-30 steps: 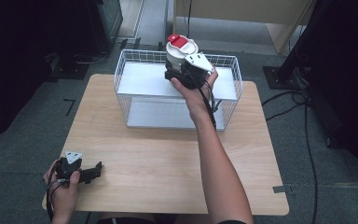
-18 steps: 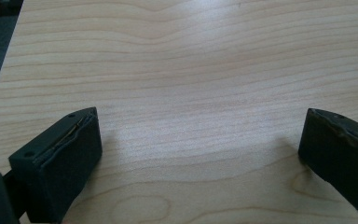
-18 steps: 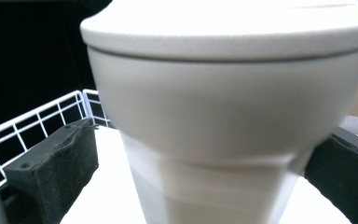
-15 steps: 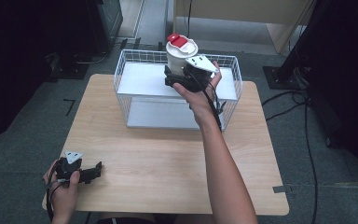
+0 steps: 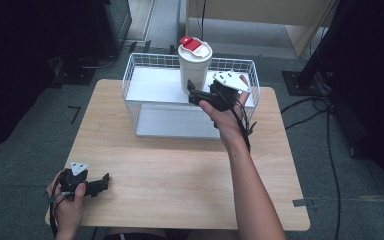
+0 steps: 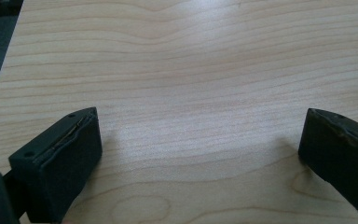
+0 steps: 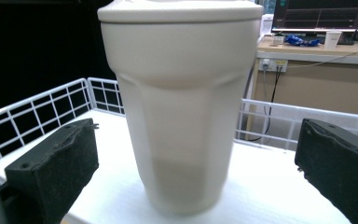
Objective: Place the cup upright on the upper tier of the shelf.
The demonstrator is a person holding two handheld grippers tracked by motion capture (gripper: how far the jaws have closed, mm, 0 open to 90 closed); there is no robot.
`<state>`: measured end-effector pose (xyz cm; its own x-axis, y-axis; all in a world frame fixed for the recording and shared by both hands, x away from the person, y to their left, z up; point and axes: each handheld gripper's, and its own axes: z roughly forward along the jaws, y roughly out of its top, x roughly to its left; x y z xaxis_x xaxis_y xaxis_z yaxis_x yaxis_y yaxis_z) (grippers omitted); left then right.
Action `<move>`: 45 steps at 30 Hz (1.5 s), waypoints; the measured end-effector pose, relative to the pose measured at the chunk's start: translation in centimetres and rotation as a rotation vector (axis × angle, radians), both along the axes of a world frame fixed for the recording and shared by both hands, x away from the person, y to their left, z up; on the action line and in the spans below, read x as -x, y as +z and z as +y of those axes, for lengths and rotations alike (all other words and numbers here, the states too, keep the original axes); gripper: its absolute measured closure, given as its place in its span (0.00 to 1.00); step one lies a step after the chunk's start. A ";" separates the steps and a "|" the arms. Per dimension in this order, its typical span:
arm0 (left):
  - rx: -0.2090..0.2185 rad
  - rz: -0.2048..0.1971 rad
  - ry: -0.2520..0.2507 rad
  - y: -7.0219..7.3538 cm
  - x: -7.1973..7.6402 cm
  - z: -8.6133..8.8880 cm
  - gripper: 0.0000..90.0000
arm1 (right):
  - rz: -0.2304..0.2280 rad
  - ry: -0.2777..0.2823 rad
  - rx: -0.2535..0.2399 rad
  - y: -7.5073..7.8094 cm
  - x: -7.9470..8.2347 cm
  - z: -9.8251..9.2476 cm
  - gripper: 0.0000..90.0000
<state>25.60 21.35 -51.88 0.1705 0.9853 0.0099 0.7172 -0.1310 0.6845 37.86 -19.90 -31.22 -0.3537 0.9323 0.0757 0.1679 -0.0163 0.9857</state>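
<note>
Cup (image 5: 194,67) standing upright in basket (image 5: 130,90), far centre. We're keeping right gripper (image 5: 192,95) jaws wide, flanking it. Likely rigid, smooth, tapered, slippery; gripping mid-body. Left gripper (image 5: 102,182) idling wide, near left.

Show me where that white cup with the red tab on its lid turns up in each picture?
High view: the white cup stands upright in the wire basket, top centre, beside the right gripper.
Left gripper view: bare wooden table.
Right gripper view: the cup stands centre, between open jaws.
Shared landmark: the basket's white wire wall.
</note>
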 end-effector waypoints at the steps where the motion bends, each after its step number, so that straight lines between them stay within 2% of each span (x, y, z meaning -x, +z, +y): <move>1: 0.001 -0.001 0.001 0.0 0.0 0.0 0.00 | -0.003 -0.004 0.003 -0.2 0.7 -0.5 0.00; 12: 0.000 0.001 0.000 0.0 0.0 0.0 0.00 | -0.008 -0.016 -0.004 -1.5 3.3 -2.8 0.00; 19: 0.000 0.002 -0.001 0.0 0.0 0.0 0.00 | 0.001 -0.039 0.012 -3.3 5.2 -4.3 0.00; 24: 0.000 0.002 -0.001 0.0 0.0 0.0 0.00 | -0.001 -0.043 0.021 -3.9 6.1 -4.8 0.00; 36: 0.000 0.003 -0.001 0.0 0.0 0.0 0.00 | 0.026 -0.065 0.003 -5.8 8.6 -6.9 0.00; 45: 0.001 0.001 0.000 0.0 0.0 0.0 0.00 | 0.050 -0.086 0.014 -7.6 10.1 -8.3 0.00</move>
<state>25.59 21.34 -51.87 0.1703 0.9853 0.0090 0.7181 -0.1304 0.6836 27.72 -28.21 -38.82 -0.2683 0.9601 0.0785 0.2155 -0.0196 0.9763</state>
